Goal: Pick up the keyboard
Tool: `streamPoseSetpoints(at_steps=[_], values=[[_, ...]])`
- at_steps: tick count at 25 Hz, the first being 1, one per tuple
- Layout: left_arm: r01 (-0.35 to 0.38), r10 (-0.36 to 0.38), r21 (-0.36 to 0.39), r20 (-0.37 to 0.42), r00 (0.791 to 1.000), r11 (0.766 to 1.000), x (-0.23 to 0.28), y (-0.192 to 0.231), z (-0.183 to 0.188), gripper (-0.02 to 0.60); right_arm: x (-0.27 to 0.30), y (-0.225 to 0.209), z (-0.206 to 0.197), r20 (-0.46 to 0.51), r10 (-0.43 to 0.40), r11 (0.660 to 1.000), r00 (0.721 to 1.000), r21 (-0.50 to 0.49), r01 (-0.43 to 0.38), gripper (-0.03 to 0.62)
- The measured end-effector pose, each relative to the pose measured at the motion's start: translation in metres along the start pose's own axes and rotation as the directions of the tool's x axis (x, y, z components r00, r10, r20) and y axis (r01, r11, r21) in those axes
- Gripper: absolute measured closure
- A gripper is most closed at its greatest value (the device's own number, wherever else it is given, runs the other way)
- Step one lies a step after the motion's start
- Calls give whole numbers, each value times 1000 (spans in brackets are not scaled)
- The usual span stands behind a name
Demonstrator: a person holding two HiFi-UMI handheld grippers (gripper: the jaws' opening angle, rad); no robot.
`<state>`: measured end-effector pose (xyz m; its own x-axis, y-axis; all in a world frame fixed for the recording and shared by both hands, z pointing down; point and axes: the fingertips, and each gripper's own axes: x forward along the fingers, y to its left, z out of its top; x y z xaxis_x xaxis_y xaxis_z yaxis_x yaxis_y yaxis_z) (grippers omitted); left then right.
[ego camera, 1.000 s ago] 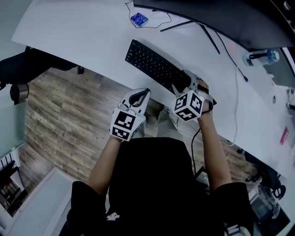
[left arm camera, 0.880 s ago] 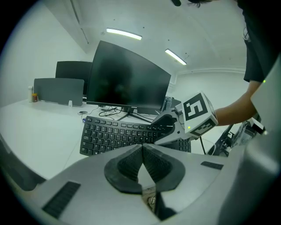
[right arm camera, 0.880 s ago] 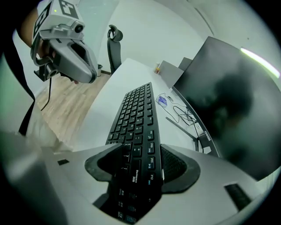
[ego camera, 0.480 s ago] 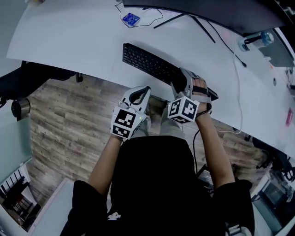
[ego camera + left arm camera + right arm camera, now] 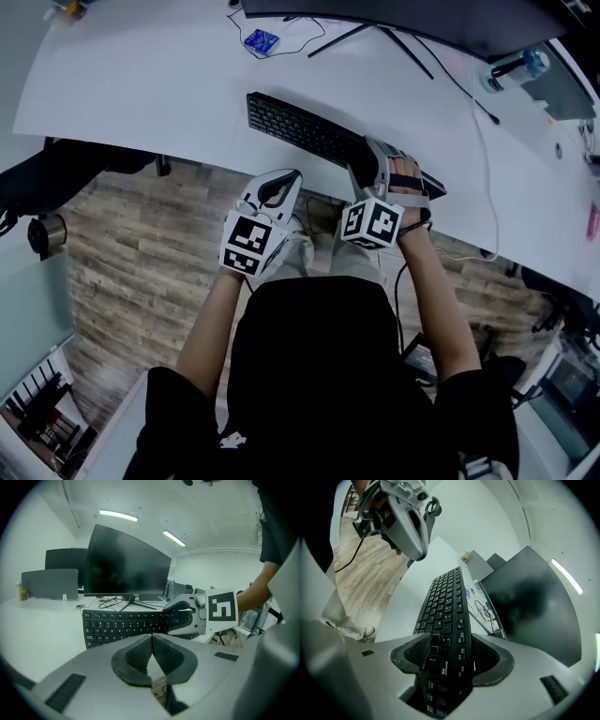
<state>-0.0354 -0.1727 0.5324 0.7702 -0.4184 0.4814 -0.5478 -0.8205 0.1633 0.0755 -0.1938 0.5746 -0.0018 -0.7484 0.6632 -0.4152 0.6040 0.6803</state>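
The keyboard lies flat on the desk, running left to right near the desk's near edge. The right gripper stands wide astride its right end. One pad meets the keys, but I judge the grip not yet clamped, since a pale sliver shows beside the other pad. The left gripper is closed on nothing and hangs off the near edge, over the floor. The main risk is leverage: a long, thin slab lifted by one end will sag, drag its left end across the desk, and twist in the jaws. Keys may also sink under a pad, loosening the hold. The slab sits skewed between the jaws, so closing could pinch a corner rather than flat faces. Cables lie far of it below the monitor; whether one belongs to the keyboard I cannot tell, but a tether would snag. The keyboard is matte black plastic with low square keys. The pads are dark and finely ribbed, set in smooth grey shells. The desk is plain white with a curved near edge, and the floor is grained wood plank.
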Motion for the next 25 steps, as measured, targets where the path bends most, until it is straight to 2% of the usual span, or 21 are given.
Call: streamPoseSetpoints(at_steps=[3,6,8,10,13,15,17,19,21,23,24,25], values=[[27,-27,37,8,1000,999,3,12,16,572,-1,1,1,1,-11,1000,1000,0,11,316],[52,-55,119,18,998,992,9,26,42,571,-1,0,3,1,-22,1000,1000,-1,22,316],[88,-91,208,1,996,974,15,30,60,571,-2,1,2,-1,-28,1000,1000,-5,28,316],[133,-126,313,-44,991,940,24,31,71,571,-2,1,3,-4,-37,999,999,-4,37,316],[196,-159,467,-117,980,862,40,30,79,561,-2,1,4,-7,-46,999,999,-3,46,316],[253,-180,540,-184,966,803,51,26,79,452,-2,2,4,-8,-45,999,999,-4,45,316],[309,-193,592,-253,948,744,63,23,78,383,-2,2,4,-11,-45,999,999,-6,45,316],[359,-197,637,-313,929,682,74,19,76,342,-2,3,4,-14,-50,999,999,-4,50,316],[418,-190,676,-387,902,607,81,15,67,310,-3,3,3,-14,-57,998,998,-2,57,316],[488,-185,694,-467,865,529,86,10,54,287,-3,3,3,-16,-63,998,998,-2,63,316],[520,-186,692,-501,846,501,88,8,47,282,-3,3,2,-18,-65,998,998,-2,65,316],[546,-187,686,-528,829,482,88,7,41,282,-3,4,3,-20,-66,998,998,-3,66,316]])
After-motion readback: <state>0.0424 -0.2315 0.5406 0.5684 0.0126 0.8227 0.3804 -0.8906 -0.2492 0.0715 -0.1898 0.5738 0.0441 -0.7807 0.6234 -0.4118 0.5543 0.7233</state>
